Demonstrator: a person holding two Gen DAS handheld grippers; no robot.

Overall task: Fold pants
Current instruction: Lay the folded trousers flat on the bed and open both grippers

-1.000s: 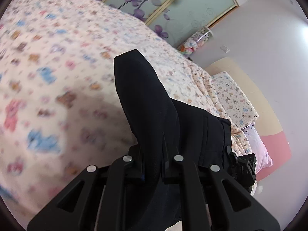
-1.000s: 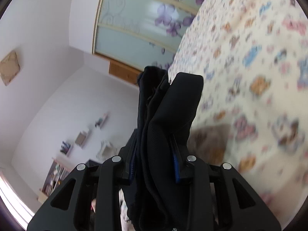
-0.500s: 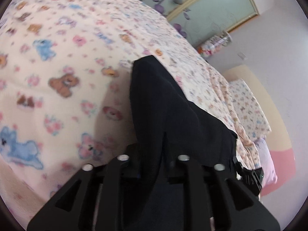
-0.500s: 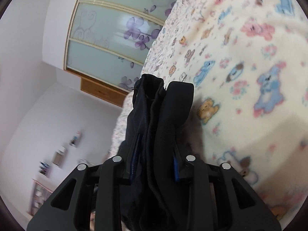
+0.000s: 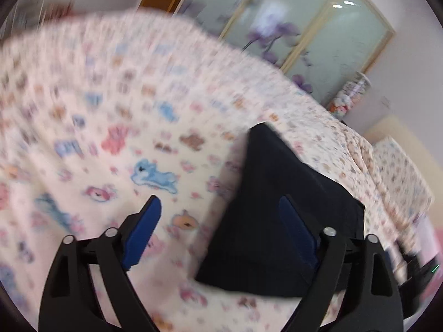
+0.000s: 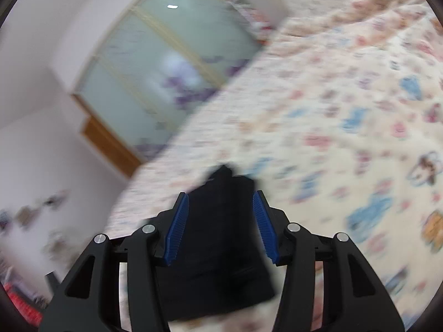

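Note:
The black pants lie folded on the bed's cartoon-print sheet. My left gripper is open, its blue pads wide apart; the right pad overlaps the pants, the left pad is over bare sheet. In the right wrist view the pants lie between and beneath the jaws of my right gripper, which is open with gaps on both sides of the cloth. Both views are motion-blurred.
A frosted glass wardrobe with purple flowers stands behind the bed, also in the right wrist view. Pillows lie at the right. A wooden door frame and a wall shelf are at left.
Both grippers have opened and let go of the pants, which now lie on the bed. Both cameras have pulled back and tilted.

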